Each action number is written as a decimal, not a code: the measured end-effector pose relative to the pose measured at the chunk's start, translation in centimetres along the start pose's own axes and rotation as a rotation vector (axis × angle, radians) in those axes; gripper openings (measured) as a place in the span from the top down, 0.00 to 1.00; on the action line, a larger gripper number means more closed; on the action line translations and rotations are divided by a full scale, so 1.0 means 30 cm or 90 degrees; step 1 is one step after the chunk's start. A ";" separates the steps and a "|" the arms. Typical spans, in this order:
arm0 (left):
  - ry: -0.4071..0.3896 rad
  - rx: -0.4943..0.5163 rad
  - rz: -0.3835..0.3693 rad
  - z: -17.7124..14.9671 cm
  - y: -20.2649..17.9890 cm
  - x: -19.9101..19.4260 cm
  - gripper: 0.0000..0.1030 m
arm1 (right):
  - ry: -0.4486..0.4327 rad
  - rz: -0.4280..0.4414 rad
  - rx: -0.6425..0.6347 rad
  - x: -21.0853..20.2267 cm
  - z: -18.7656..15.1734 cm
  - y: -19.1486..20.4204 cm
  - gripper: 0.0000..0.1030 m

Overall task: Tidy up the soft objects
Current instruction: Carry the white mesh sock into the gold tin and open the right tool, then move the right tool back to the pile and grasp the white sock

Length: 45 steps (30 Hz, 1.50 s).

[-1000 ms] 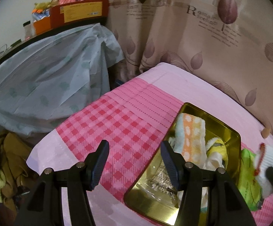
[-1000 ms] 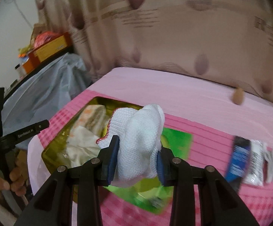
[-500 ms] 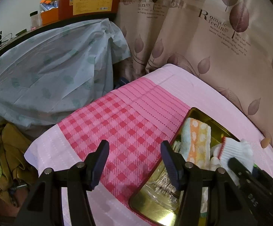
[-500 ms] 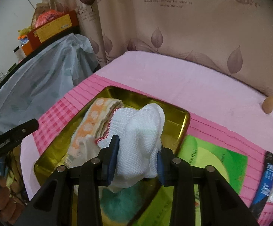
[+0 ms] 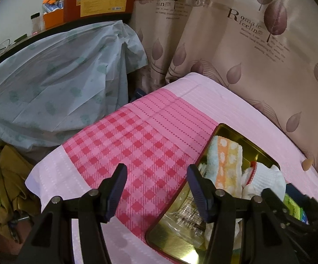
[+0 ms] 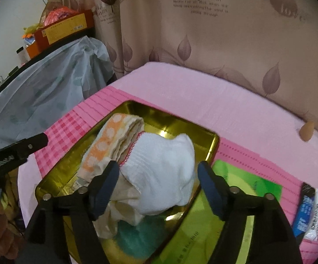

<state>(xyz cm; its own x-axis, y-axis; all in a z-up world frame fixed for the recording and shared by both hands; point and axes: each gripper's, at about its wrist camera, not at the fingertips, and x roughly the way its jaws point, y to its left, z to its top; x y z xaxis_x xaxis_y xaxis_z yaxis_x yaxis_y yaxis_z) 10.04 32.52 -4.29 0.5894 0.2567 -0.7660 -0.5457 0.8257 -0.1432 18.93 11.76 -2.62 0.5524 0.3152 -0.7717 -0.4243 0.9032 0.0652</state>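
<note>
A gold tray (image 6: pixel 211 145) lies on the pink tablecloth. It holds a folded orange-dotted towel (image 6: pixel 112 136), a cream cloth (image 6: pixel 119 206) and a white knitted cloth with red stitching (image 6: pixel 159 171). My right gripper (image 6: pixel 156 176) hangs over the tray. Its jaws are opening, the white cloth rests between them, and the right pad stands clear of it. In the left wrist view the tray (image 5: pixel 224 127) sits at lower right with the white cloth (image 5: pixel 266 178) inside. My left gripper (image 5: pixel 156 176) is open over the checked cloth, with nothing between its fingers.
A green packet (image 6: pixel 235 198) lies just right of the tray, with blue and white sachets (image 6: pixel 308 209) further right. A small tan object (image 6: pixel 307 131) sits by the curtain. Furniture draped in a pale blue sheet (image 5: pixel 60 88) stands to the left, beyond the table edge.
My right gripper carried the white cloth left over the tray, then its jaws spread and the cloth settled into the tray. The left gripper stayed where it was.
</note>
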 end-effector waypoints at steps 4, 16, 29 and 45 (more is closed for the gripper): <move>0.001 0.008 -0.002 -0.002 -0.009 0.000 0.44 | -0.024 -0.003 0.003 -0.068 -0.005 -0.018 0.25; -0.006 0.037 0.001 -0.018 -0.036 -0.012 0.44 | -0.043 -0.082 0.100 -0.277 -0.156 -0.375 0.25; -0.014 0.084 0.006 -0.045 -0.084 -0.021 0.44 | -0.016 -0.248 0.232 -0.371 -0.370 -0.888 0.25; -0.035 0.161 -0.013 -0.083 -0.168 -0.027 0.44 | 0.008 -0.267 0.271 -0.230 -0.466 -1.050 0.55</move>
<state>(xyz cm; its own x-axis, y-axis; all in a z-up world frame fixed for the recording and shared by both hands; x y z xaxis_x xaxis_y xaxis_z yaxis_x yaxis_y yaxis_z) 10.83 26.91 -4.50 0.6337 0.2596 -0.7287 -0.3714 0.9284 0.0078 18.45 -22.95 -8.18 0.6006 -0.0949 -0.7939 0.1550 0.9879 -0.0008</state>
